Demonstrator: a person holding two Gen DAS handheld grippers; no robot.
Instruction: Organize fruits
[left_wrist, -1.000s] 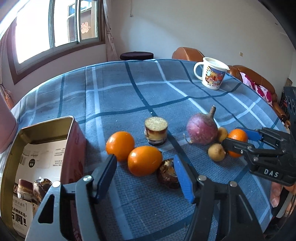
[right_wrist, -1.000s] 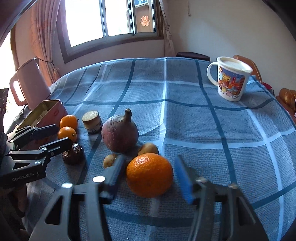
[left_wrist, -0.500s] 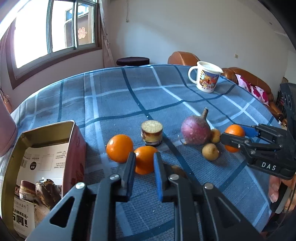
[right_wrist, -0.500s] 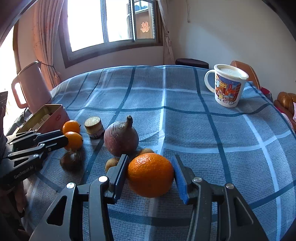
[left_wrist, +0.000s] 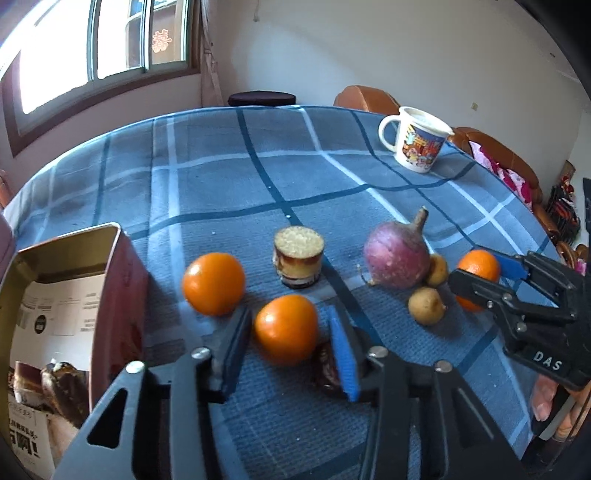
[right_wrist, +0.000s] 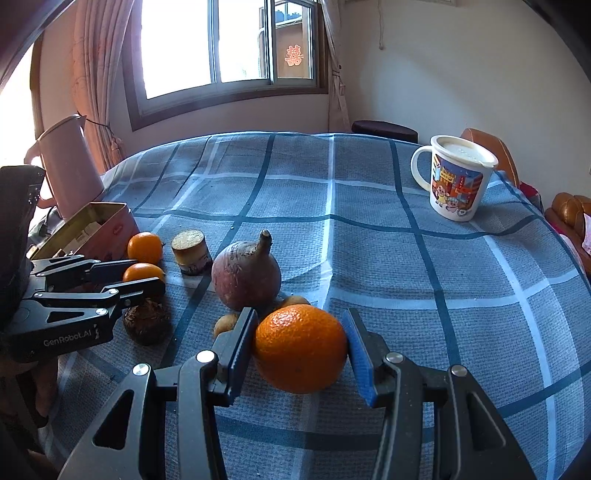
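On the blue plaid tablecloth (left_wrist: 229, 177), your left gripper (left_wrist: 288, 350) straddles a smooth round orange (left_wrist: 286, 328), jaws apart with gaps either side, beside the open red tin box (left_wrist: 122, 280). Your right gripper (right_wrist: 299, 350) brackets a larger dimpled orange (right_wrist: 300, 349), both pads touching its sides, clenched on it just beside the purple-red turnip (right_wrist: 245, 275).

Cartoon mug (right_wrist: 456, 177) (lidded) far on plaid tablecloth (right_wrist: 369, 229); pink jug (right_wrist: 66, 166) left edge.
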